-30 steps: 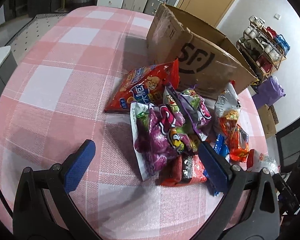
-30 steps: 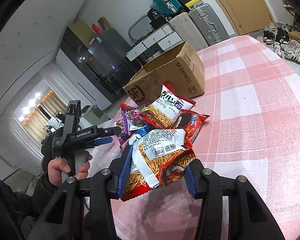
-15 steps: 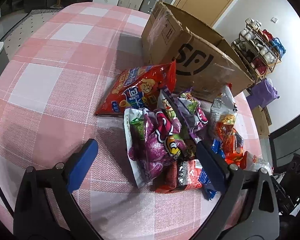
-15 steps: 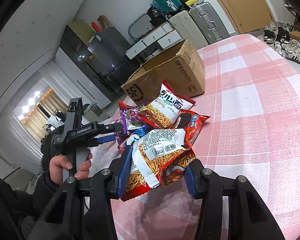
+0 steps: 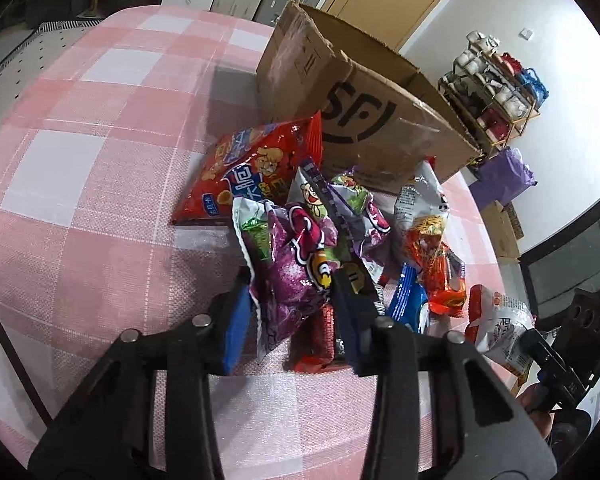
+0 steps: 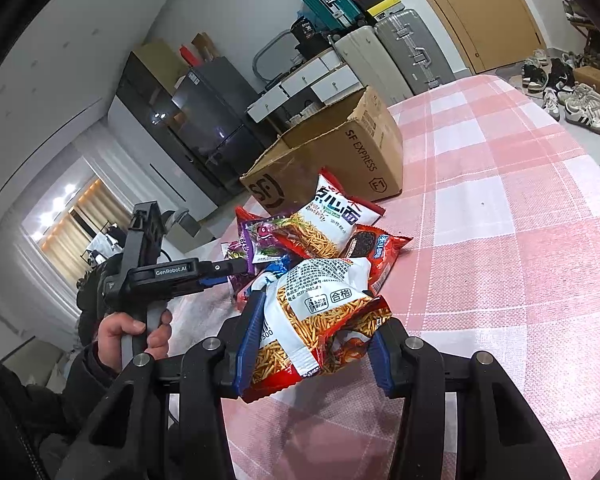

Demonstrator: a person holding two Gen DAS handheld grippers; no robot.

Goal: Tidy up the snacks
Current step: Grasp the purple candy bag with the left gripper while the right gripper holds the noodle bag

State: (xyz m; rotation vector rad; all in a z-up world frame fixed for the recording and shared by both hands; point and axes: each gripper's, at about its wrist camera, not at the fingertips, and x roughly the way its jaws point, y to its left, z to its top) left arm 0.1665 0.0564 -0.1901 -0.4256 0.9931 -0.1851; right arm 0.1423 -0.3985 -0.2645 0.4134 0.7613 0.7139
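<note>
Since a second ago: left gripper (image 5: 290, 312), then spread wide over the pile, now closing its jaws on the purple snack bag (image 5: 288, 264), pads at both sides of it. Right gripper (image 6: 312, 344): unchanged, clamped on the noodle snack bag (image 6: 320, 312), held just above the pink checked tablecloth (image 6: 520, 248). Cardboard box (image 5: 380, 120): open, behind the pile (presumably the destination). Risks: glossy, puffy film could slip from the pads on lifting; the small red packet (image 5: 320, 332) under the purple bag may be dragged along; neighbouring bags may slide.
</note>
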